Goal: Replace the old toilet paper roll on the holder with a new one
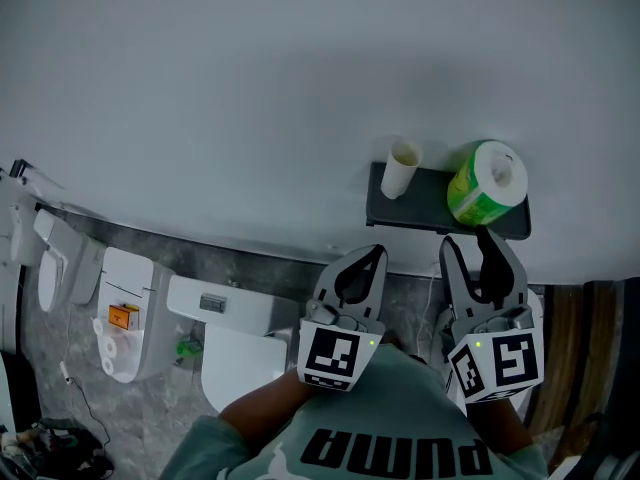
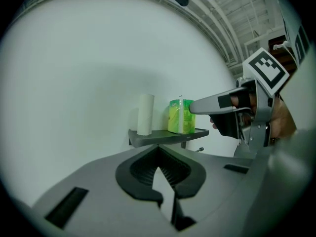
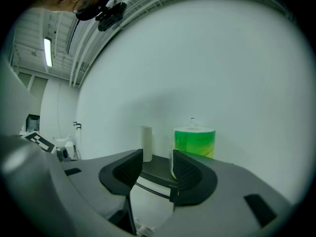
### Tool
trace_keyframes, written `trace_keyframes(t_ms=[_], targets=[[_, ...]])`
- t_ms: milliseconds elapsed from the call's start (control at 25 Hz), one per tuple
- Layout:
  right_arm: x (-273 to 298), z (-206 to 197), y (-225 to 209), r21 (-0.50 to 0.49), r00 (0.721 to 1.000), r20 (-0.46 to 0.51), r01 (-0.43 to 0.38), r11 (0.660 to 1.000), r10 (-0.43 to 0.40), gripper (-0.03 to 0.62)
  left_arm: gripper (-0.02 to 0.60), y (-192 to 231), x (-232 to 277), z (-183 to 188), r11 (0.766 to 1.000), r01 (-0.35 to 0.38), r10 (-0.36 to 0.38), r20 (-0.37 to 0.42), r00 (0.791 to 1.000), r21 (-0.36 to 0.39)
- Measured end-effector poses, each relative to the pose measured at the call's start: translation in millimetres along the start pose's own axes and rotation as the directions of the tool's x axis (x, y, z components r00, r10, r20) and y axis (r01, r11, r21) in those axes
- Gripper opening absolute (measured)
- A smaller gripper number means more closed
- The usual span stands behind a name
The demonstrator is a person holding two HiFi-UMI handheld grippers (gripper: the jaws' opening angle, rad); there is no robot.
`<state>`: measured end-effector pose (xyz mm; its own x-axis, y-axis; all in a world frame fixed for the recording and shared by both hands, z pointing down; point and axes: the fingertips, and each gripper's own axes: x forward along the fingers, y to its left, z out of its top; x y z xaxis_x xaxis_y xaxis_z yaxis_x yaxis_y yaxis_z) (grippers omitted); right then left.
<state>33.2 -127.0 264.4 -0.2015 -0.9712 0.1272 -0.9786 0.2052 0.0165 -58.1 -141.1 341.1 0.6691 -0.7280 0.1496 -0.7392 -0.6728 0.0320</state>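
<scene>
Standing upright on the dark wall shelf (image 1: 432,210): an empty cardboard tube (image 1: 402,168) at its left end and a green-wrapped new toilet paper roll (image 1: 487,181) at its right end, a bare stretch of shelf between them. Held just short of the shelf's front edge, toward the tube's end: the left gripper (image 1: 370,256), jaws pressed together at the tips, nothing caught in them. Right beside it, before the shelf's right end and aimed at the green roll: the right gripper (image 1: 478,240), jaws spread partway and empty, with the roll and shelf edge seen beyond the gap
</scene>
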Motion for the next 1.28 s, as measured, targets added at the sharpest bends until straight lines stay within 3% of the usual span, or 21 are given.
trace_keyframes(t_ms=[520, 800, 1080, 1280], targets=[[-42, -51, -30, 0.062, 0.998, -0.043, 0.057, 0.996, -0.054, 0.193, 0.003, -44, 12, 1, 0.997, 0.047, -0.046, -0.019, 0.999, 0.062], [-48, -51, -44, 0.066, 0.998, -0.035, 0.064, 0.996, -0.061, 0.193, 0.003, -59, 21, 6, 0.994, 0.065, -0.064, -0.008, 0.998, 0.085], [-42, -44, -53, 0.06, 0.999, -0.015, 0.034, 0.998, -0.034, 0.194, 0.005, -60, 29, 16, 0.995, 0.038, -0.042, 0.038, 0.998, 0.09], [-29, -33, -56, 0.066, 1.0, 0.004, -0.013, 0.998, 0.013, 0.241, 0.005, -56, 31, 19, 0.996, 0.012, -0.016, 0.041, 0.999, 0.087]])
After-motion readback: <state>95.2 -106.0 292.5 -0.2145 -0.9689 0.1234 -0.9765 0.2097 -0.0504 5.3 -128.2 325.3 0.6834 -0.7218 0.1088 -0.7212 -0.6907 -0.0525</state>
